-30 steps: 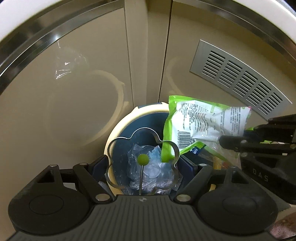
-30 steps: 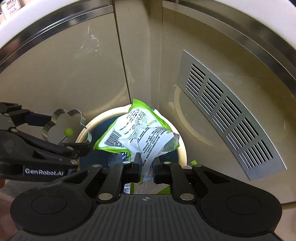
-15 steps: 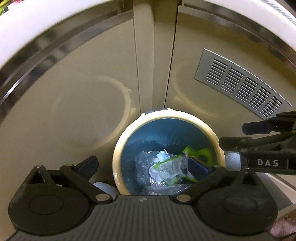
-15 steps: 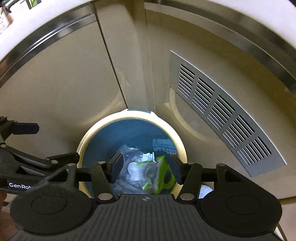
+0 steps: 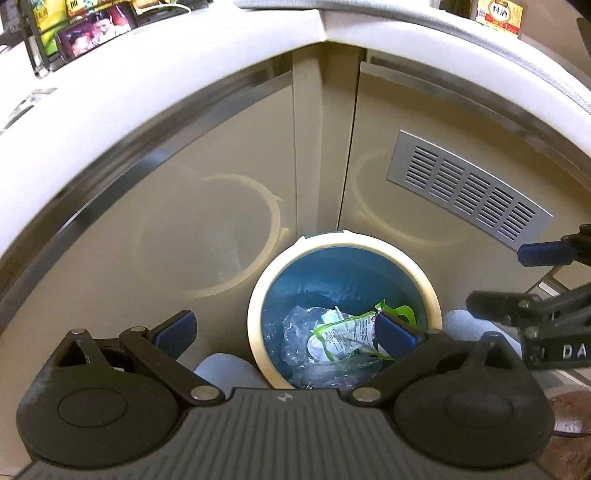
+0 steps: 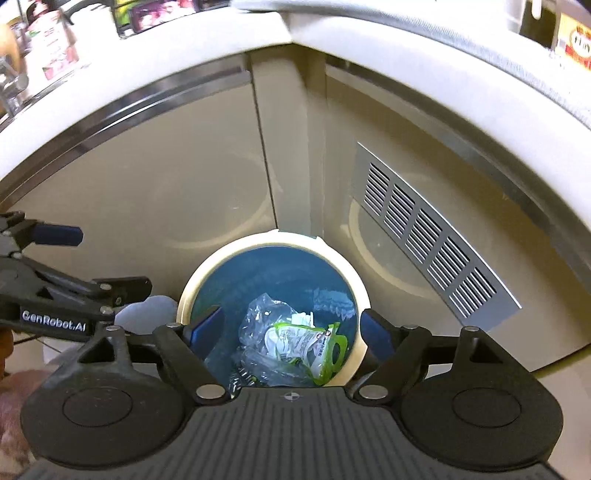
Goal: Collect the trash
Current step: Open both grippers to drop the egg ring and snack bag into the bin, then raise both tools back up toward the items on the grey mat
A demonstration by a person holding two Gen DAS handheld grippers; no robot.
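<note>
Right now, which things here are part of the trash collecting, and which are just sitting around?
Part of the job:
- trash bin
- green and white wrapper in the bin
- crumpled clear plastic in the bin
- left tool, empty
- right tool, opening, empty

Just around:
- cabinet doors
- metal vent grille
- countertop with packages

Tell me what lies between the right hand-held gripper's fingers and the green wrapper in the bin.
Nothing: in the right wrist view the right hand-held gripper, jaws opening, has only open air down to the green wrapper in the bin.
</note>
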